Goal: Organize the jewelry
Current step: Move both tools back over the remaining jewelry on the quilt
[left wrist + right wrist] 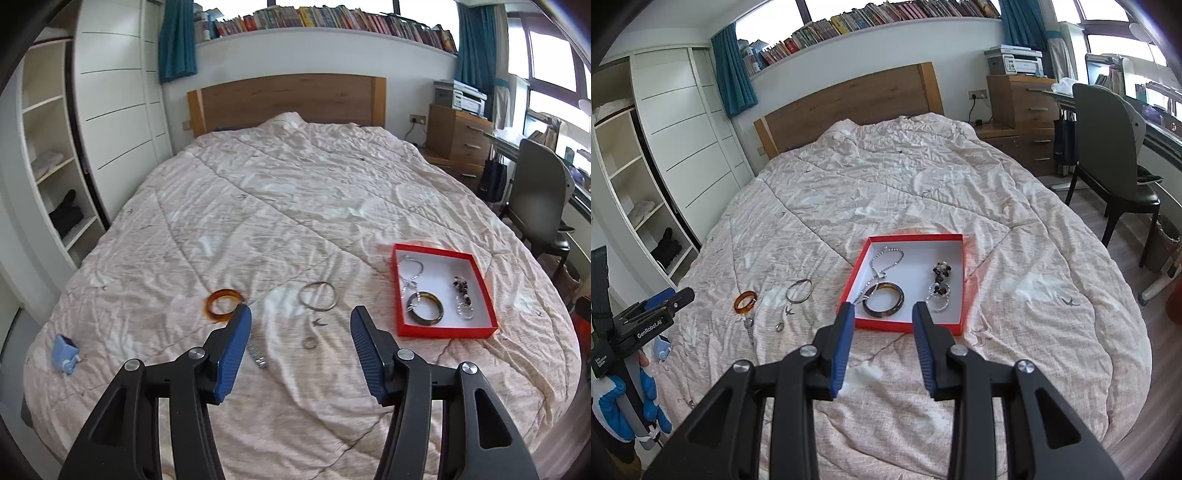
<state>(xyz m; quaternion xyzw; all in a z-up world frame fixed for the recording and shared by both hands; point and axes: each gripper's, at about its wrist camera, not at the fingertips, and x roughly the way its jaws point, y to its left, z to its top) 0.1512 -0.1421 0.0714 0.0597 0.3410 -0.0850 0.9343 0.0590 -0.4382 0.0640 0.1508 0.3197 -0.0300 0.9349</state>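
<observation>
Left wrist view: your left gripper (301, 321) hangs wide open and empty over the quilt (258, 206).
Near to far beneath it lie a small ring (309, 342), a silver hoop (318, 295) and an amber bangle (224, 302); your right gripper (882, 314), half open and empty, hovers at the red box (955, 288) holding a dark bangle (883, 299), chain (884, 260) and beads (940, 282).

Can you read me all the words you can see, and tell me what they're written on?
"GenRobot.AI": white letters on the black body of the left gripper, seen in the right wrist view.
Small white label lower on that gripper's handle: too blurred to read.
Spines of the books on the high shelf: too small to read.
</observation>
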